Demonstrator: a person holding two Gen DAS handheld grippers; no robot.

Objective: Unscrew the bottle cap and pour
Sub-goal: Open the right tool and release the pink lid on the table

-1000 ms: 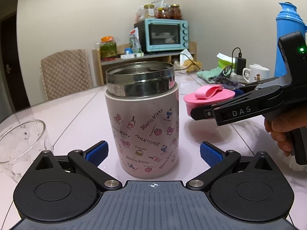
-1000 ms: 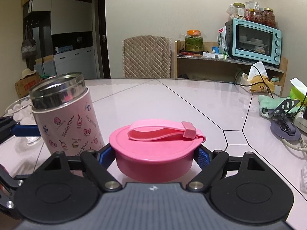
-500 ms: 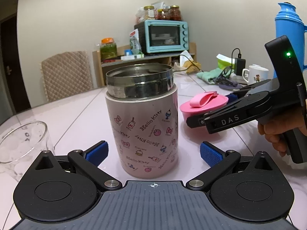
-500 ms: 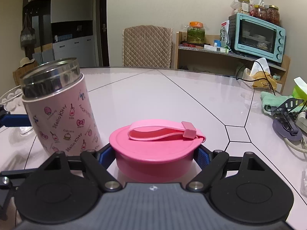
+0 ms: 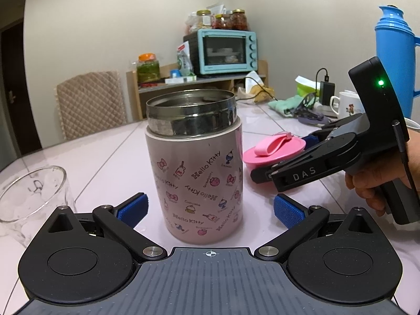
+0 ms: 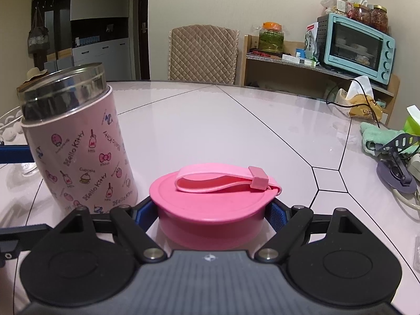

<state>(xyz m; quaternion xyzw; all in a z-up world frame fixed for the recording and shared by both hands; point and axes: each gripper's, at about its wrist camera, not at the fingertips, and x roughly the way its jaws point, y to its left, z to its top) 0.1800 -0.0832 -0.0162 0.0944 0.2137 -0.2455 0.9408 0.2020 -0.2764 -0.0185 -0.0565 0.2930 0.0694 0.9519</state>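
A pale tiled desk [image 6: 210,120] fills a kitchen corner, a blue oven [image 6: 354,44] on the shelf behind; the pink flask [image 5: 195,181] stands uncapped between the wide-spread, empty fingers of the left tool [image 5: 210,208]; the right tool [image 6: 211,215] is clamped on the pink cap [image 6: 210,204], low beside the flask; a glass [image 5: 31,197] waits to the left. The cap's loose strap could snag as it is let go, and a nudge might tip the flask; whether the cap touches the desk, and what the flask holds, cannot be made out.
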